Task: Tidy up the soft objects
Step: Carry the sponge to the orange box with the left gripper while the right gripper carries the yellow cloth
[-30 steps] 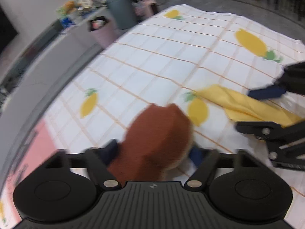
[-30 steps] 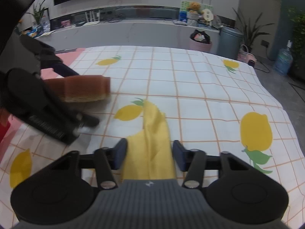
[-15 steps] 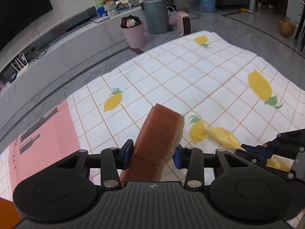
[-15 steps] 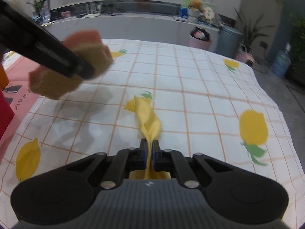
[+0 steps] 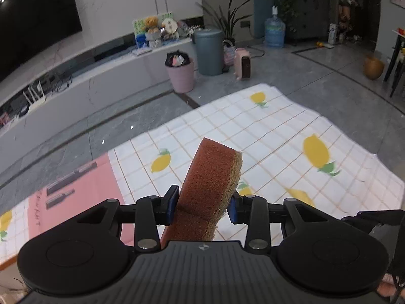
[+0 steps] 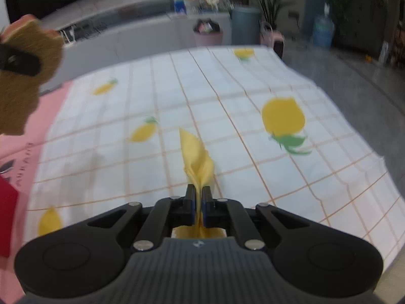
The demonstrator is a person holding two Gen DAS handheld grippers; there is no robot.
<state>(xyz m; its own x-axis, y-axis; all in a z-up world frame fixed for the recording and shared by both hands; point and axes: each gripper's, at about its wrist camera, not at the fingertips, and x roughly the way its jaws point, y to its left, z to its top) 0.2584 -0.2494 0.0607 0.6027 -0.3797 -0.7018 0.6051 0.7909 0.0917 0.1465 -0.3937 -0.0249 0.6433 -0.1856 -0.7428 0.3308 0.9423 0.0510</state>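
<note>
A brown sponge with a tan underside stands tilted between the pads of my left gripper, which is shut on it and holds it above the lemon-print cloth. In the right wrist view the same sponge shows at the far left, pinched by a black finger. My right gripper is shut on a thin yellow cloth. The cloth's pointed end stretches forward over the lemon-print cloth. A yellow corner of that cloth shows in the left wrist view beside the right gripper's black frame.
A pink mat lies to the left of the lemon-print cloth, and a red object sits at the left edge. Beyond the cloth are grey floor, a pink bin, a grey-blue bin and a low white bench.
My left gripper closed on the sponge and lifted it off the cloth. My right gripper shut on the yellow cloth and raised it, so the cloth now hangs stretched forward.
</note>
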